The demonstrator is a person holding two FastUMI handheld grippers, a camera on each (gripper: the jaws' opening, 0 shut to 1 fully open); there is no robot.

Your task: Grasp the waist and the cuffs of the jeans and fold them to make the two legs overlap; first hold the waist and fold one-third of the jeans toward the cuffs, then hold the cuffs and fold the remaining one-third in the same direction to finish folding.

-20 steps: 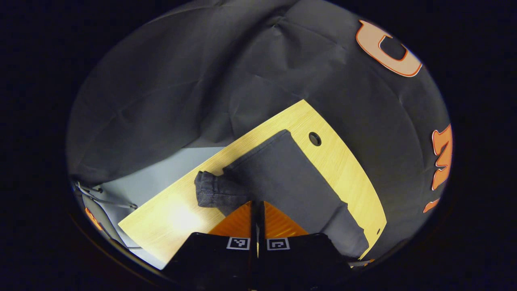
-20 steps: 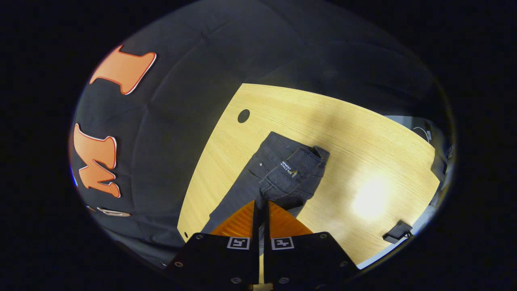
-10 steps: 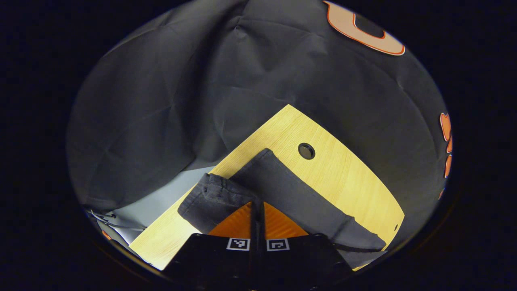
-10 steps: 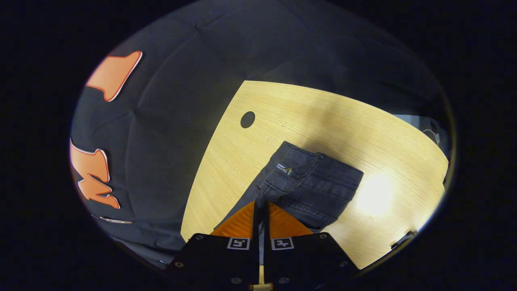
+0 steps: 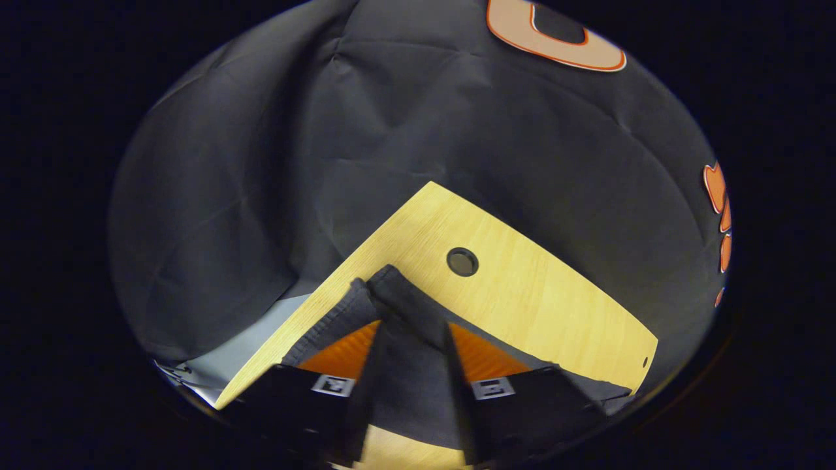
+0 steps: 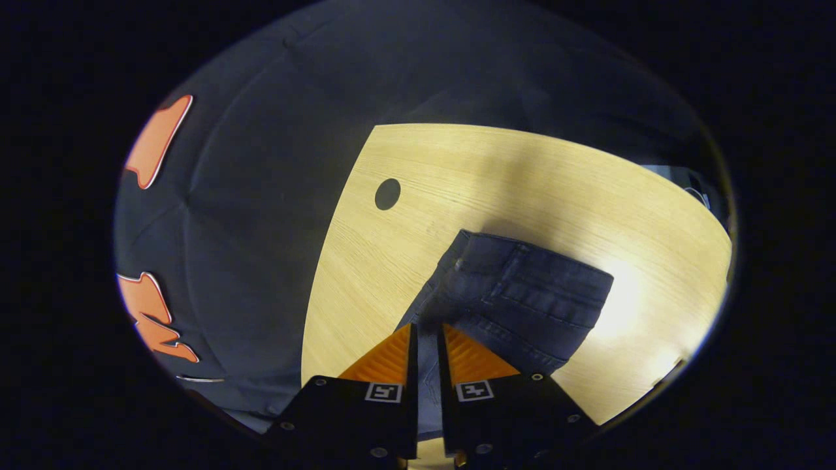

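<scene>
No readable text or brand in either view. Small square coded markers on gripper bodies, behind own fingers; patterns, not legible words.

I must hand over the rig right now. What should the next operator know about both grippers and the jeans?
Left gripper: open, fingers spread, a strip of the jeans lying between them, not clamped.
Right gripper: fingers nearly closed with denim in the narrow gap; I cannot tell if they pinch it.
The jeans lie on the wooden table near its cable hole, with one end lying over the rest.
Left to do: check the right grip, then finish the remaining folds.
</scene>
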